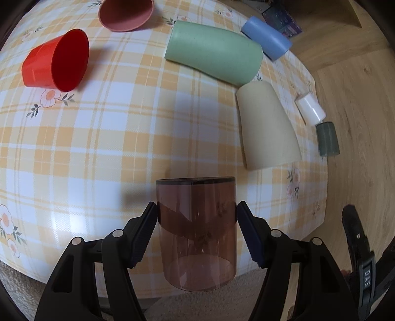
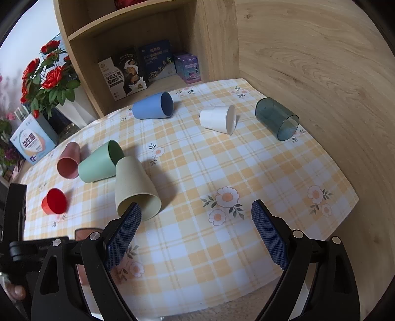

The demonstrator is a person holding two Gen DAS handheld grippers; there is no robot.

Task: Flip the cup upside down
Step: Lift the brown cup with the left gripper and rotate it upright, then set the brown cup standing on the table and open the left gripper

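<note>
My left gripper (image 1: 196,212) is shut on a clear brown cup (image 1: 197,232), with a finger on each side of its wall. The cup's thick base points away from me and its open mouth points toward me, near the table's front edge. A sliver of this cup (image 2: 85,233) shows in the right wrist view behind my left gripper. My right gripper (image 2: 196,213) is open and empty above the checked tablecloth (image 2: 222,160). A beige cup (image 2: 134,187) stands upside down right by its left finger.
Several cups lie on their sides: red (image 1: 55,63), pink (image 1: 126,13), green (image 1: 213,51), blue (image 1: 266,37), white (image 2: 218,118), clear grey-blue (image 2: 277,118). The beige cup (image 1: 266,128) is to the right in the left wrist view. A shelf with boxes (image 2: 148,66) and roses (image 2: 47,74) stand behind the table.
</note>
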